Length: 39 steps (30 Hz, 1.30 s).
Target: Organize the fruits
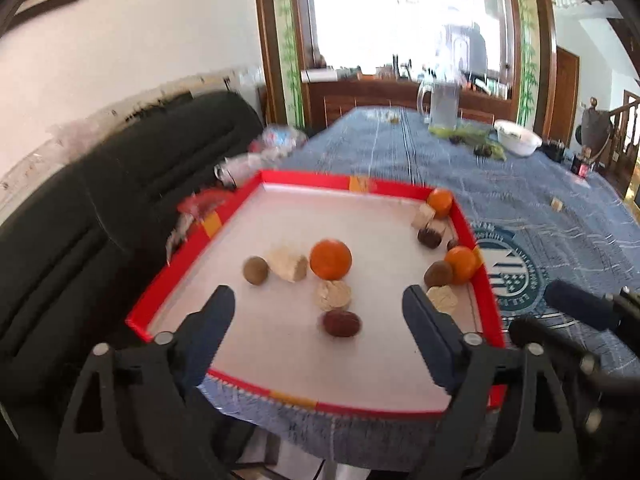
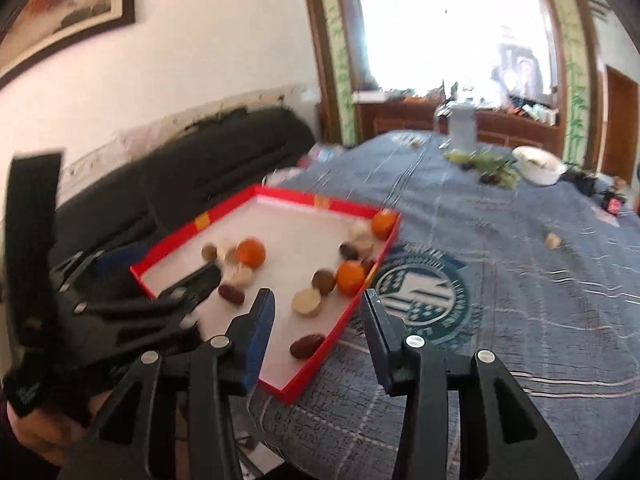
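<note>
A red tray (image 1: 312, 178) with a white floor lies on the blue tablecloth. In its middle lie an orange (image 1: 331, 259), a round brown fruit (image 1: 255, 270), two pale pieces (image 1: 288, 265) and a dark date (image 1: 341, 323). Along its right wall lie two more oranges (image 1: 461, 265), a brown fruit (image 1: 438, 273) and pale pieces. My left gripper (image 1: 319, 296) hangs open over the tray's near half with nothing in its grip. My right gripper (image 2: 317, 296) stands open above the tray's (image 2: 296, 196) near right corner, empty; a date (image 2: 306, 345) lies below it.
A black sofa (image 1: 100, 220) runs along the table's left side. Far down the blue cloth (image 1: 540, 240) stand a glass pitcher (image 1: 442, 106), a white bowl (image 1: 518, 136) and green grapes (image 1: 468, 134). A small pale piece (image 2: 554, 240) lies alone on the cloth.
</note>
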Each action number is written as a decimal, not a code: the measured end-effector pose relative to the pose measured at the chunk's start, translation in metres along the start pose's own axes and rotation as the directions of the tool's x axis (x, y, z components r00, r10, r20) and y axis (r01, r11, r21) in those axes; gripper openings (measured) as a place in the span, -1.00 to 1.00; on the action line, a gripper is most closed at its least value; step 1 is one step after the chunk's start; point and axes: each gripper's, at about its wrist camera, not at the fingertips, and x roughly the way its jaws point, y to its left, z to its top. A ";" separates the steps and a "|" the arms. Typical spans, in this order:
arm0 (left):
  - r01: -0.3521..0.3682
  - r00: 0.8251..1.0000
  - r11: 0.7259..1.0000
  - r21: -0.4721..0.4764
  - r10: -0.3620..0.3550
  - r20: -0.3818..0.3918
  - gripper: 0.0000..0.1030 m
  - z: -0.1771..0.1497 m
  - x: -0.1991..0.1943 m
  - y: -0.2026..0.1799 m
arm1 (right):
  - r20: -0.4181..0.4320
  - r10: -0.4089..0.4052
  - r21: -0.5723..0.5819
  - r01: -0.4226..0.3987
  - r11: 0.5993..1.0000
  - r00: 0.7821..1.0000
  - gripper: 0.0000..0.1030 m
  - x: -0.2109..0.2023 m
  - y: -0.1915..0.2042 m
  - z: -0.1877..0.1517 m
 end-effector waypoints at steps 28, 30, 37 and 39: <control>-0.102 0.964 0.995 0.014 0.096 0.249 1.00 -0.005 -0.139 -0.016 | 0.203 -0.106 0.016 0.105 0.994 0.973 0.51 -0.097 0.000 -0.003; -0.102 0.965 0.995 0.005 0.098 0.243 1.00 -0.006 -0.138 -0.014 | 0.207 -0.107 0.004 0.108 0.994 0.973 0.51 -0.097 0.004 -0.005; -0.092 0.972 0.996 0.001 0.089 0.218 1.00 -0.008 -0.132 -0.013 | 0.185 -0.097 0.004 0.098 0.995 0.978 0.51 -0.094 0.008 -0.009; -0.090 0.973 0.996 0.004 0.087 0.214 1.00 -0.009 -0.131 -0.013 | 0.177 -0.092 0.003 0.093 0.996 0.980 0.51 -0.093 0.008 -0.010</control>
